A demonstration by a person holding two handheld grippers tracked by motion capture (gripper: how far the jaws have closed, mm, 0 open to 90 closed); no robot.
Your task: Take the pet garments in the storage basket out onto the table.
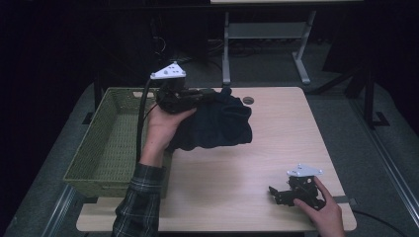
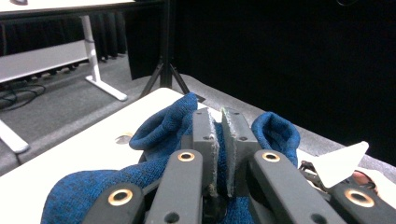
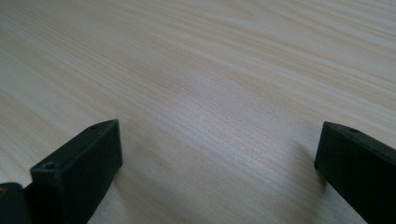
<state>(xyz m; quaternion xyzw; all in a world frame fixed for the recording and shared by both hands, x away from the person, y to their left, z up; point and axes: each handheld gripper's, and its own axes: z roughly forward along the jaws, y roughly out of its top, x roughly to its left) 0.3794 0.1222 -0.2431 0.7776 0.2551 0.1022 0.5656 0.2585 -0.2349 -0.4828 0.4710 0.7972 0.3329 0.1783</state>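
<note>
The right gripper [image 1: 279,193] sits nearest, jaws spread wide on the table [image 1: 276,138] with nothing between them. Further out, the left gripper [image 2: 217,140] is pinched shut on the blue cloth [image 2: 159,135] (bunched around both jaws), beside the basket [image 1: 106,143]. I'd lift higher before swinging over the rim so the hanging part doesn't snag.

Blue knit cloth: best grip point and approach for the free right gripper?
Probably the loose bunched edge of the blue knit cloth nearest the right gripper, approached low from that side. That fold bulges clear of the table. The left gripper is shut on the far edge.
</note>
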